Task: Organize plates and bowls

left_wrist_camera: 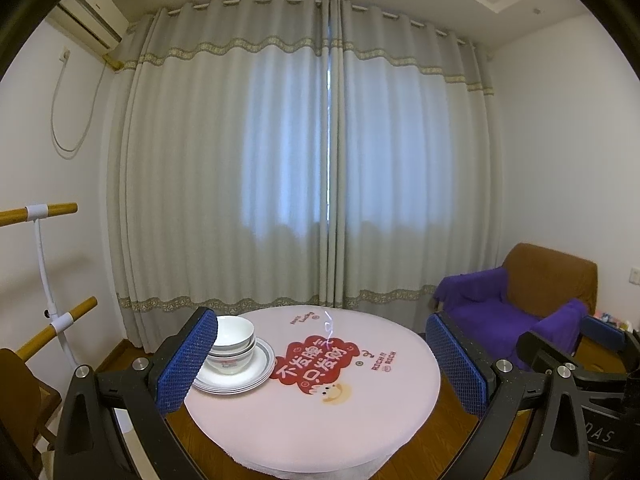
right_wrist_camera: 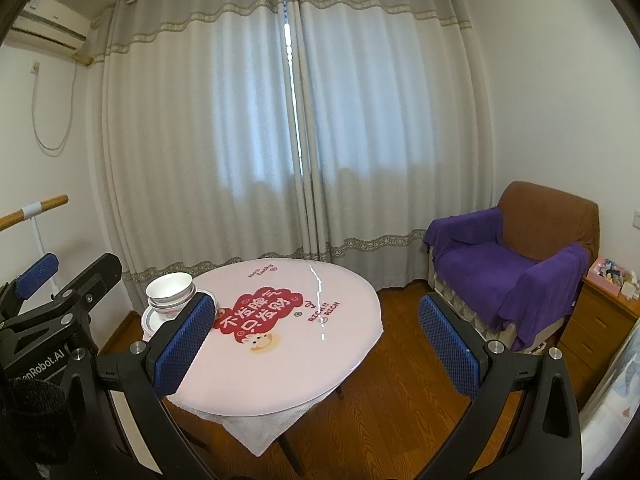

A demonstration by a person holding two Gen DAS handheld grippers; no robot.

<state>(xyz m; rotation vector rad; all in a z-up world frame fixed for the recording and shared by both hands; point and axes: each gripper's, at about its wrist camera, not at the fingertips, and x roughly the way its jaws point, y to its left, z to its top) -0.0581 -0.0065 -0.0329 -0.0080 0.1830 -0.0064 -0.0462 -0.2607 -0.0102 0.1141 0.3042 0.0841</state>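
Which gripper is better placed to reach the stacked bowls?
Left. The bowls sit right beside the open left gripper finger; the open right gripper faces the table's bare right side.

White bowls nested upright, stacked on a pile of white grey-rimmed plates, all at the left edge of the surface.

"RICH!! RICH" on tablecloth
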